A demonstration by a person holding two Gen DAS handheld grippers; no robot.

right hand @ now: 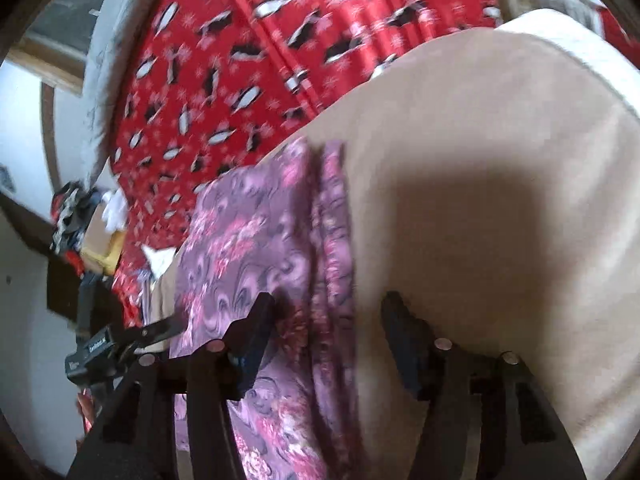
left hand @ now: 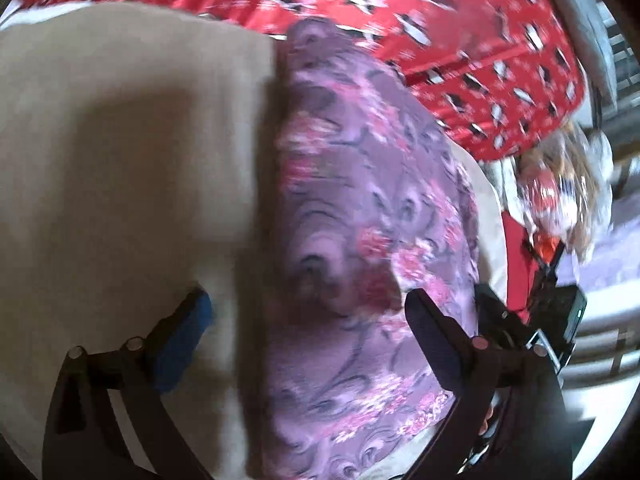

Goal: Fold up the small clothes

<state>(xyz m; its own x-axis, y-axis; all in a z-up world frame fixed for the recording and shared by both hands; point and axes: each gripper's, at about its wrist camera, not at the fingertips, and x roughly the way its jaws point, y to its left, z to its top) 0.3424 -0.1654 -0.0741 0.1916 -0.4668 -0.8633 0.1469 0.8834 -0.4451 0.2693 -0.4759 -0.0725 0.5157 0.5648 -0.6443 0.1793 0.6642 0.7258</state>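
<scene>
A purple cloth with a pink flower print [left hand: 360, 208] lies on a beige cover [left hand: 132, 128]; it also shows in the right wrist view [right hand: 248, 240], folded into a long strip with a doubled edge on its right. My left gripper [left hand: 308, 316] is open, its jaws straddling the cloth's left edge just above it. My right gripper [right hand: 326, 316] is open, its jaws straddling the cloth's right folded edge. Neither holds anything. The right gripper also shows in the left wrist view [left hand: 540, 320], the left one in the right wrist view [right hand: 120, 344].
A red blanket with a penguin print [left hand: 440, 32] lies beyond the beige cover [right hand: 500, 160]; it also shows in the right wrist view [right hand: 248, 60]. A pile of mixed clothes [left hand: 560, 188] sits at the far side. A box and small items [right hand: 96, 232] stand at the left.
</scene>
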